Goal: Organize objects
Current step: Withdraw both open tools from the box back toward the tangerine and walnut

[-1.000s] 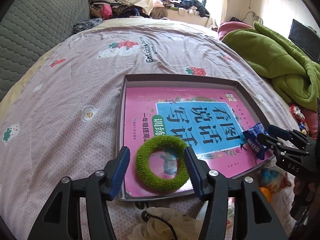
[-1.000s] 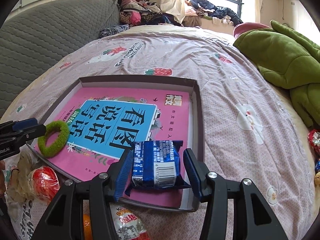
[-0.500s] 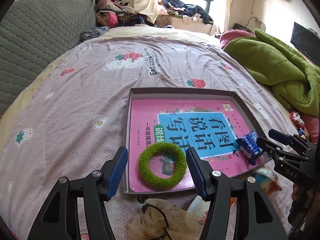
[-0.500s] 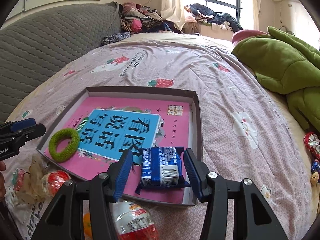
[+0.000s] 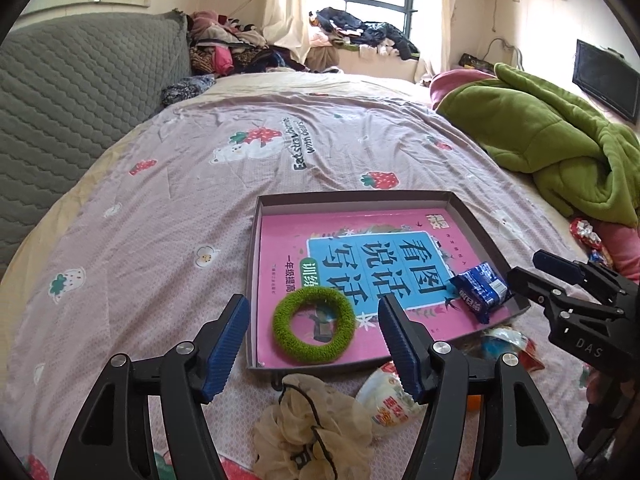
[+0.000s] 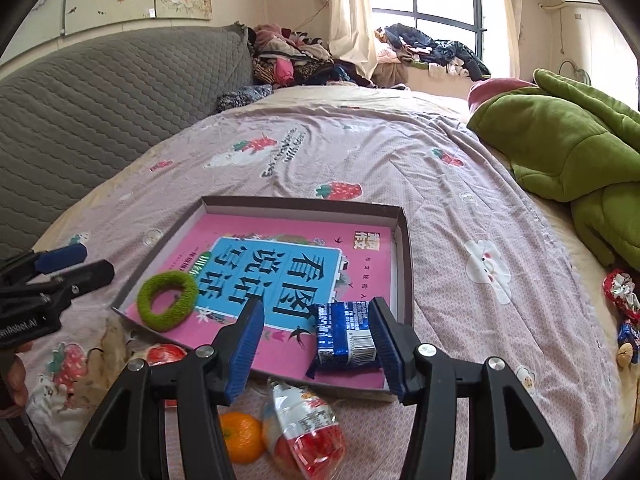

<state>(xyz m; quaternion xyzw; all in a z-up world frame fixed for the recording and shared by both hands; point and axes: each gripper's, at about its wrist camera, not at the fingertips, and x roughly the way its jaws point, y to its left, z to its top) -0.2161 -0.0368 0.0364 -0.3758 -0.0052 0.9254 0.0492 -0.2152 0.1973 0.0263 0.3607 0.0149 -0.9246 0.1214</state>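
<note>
A bed (image 5: 168, 216) under a mauve strawberry-print cover carries a shallow grey box tray (image 5: 254, 272) near its front edge. Beside the tray lie a beige mesh puff (image 5: 316, 428), 1 orange (image 6: 240, 436) and 2 snack packets – one (image 6: 304, 428) red-and-white – while a green blanket (image 5: 552, 152) is heaped at the right.

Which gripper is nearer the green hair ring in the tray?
Left. The left gripper hangs open right over the green hair ring; the right gripper is open over the blue snack pack at the tray's other end.
</note>
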